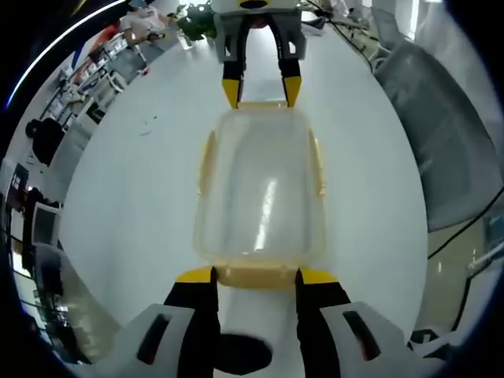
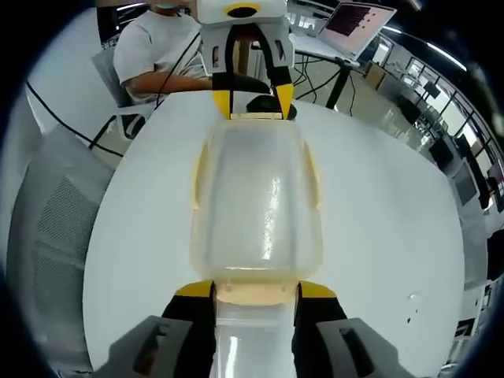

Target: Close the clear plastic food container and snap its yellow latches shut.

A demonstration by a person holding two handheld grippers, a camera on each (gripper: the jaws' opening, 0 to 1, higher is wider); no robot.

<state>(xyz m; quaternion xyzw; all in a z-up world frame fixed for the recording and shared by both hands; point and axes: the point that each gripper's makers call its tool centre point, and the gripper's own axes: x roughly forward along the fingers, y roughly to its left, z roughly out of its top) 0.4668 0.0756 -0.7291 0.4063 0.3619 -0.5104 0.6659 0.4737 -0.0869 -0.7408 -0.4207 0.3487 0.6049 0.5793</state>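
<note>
While the clear container (image 1: 260, 197) rests on the white table (image 1: 134, 197), both grippers meet its ends. Left gripper (image 1: 256, 276) and right gripper (image 2: 256, 289) each stand apart, straddling a yellow end latch (image 1: 256, 276).

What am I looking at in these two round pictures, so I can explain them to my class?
A person holds two hand-held grippers, each carrying a fisheye camera. The left gripper view looks along the left gripper; the right gripper view looks along the right gripper. They face each other across a white table. Between them lies a clear plastic food container with yellow latches. Each gripper's open jaws straddle one end latch; whether they press it is unclear. A seated person and a laptop show behind.
</note>
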